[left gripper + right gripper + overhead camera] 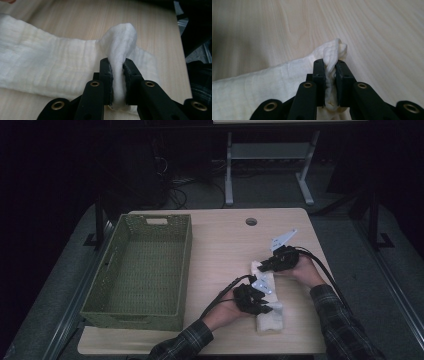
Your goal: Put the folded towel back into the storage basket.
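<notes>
Pinching both ends of the cloth (265, 292), left gripper (117, 82) and right gripper (330, 82) each clamp a fold. Cloth lies on the table (220, 250), at 3 o'clock of the basket (145, 270). Grasp looks done; lifting or folding is left.

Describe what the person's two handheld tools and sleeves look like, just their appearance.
Both tools are black. The left tool and the right tool each trail a black cable and carry a pale grey three-cornered plate on top. Up close, each has two blocky black jaws on arms with brass-coloured rivets. The person wears dark plaid sleeves.
</notes>
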`<state>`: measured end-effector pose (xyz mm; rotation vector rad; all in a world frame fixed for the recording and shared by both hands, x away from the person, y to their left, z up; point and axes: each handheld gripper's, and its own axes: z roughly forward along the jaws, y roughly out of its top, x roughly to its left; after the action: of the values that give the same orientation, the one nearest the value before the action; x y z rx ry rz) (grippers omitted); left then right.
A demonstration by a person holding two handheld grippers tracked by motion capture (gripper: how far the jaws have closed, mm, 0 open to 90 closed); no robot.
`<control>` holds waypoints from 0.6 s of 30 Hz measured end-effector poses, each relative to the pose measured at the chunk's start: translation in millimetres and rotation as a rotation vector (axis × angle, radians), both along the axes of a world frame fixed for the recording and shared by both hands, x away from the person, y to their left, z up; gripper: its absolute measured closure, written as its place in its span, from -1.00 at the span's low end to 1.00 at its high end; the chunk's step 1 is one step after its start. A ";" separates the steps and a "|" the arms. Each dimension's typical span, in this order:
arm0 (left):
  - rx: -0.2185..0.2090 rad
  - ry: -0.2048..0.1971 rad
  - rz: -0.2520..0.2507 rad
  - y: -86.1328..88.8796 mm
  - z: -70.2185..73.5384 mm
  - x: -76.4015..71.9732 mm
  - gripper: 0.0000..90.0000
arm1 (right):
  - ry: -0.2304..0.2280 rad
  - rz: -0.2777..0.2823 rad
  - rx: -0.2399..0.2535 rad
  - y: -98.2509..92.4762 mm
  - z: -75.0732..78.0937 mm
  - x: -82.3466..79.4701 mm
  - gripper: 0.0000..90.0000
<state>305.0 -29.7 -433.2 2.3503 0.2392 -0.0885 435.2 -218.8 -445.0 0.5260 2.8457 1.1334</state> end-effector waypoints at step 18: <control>-0.042 -0.010 0.091 43.9 75.2 4.5 0.75 | -0.076 0.043 0.049 21.8 50.9 4.2 0.77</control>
<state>309.5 14.2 -357.9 2.2936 0.3361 -0.0374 439.4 -197.0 -394.1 0.4170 2.7843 1.2050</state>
